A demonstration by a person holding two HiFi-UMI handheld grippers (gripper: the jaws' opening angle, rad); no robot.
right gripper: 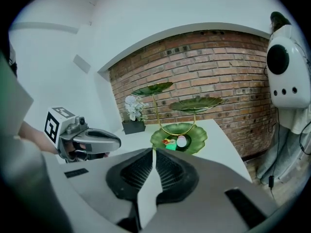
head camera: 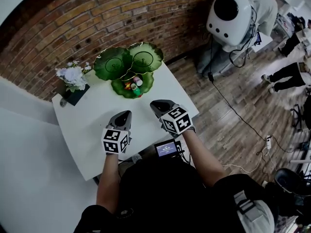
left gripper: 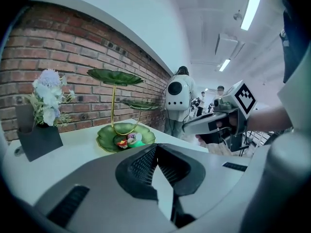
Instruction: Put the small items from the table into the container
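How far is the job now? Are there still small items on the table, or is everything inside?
Done: the small items lie in the bottom green tray. In hand: nothing; the left gripper and the right gripper are shut and empty. Left: probably nothing; on the white table I see only the flower pot and a tiny dark thing beside it, too small to identify.

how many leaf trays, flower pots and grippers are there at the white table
green leaf-shaped metal trays: 3
dark pot of white flowers: 1
grey two-jaw grippers, left gripper and right gripper: 2
total: 6
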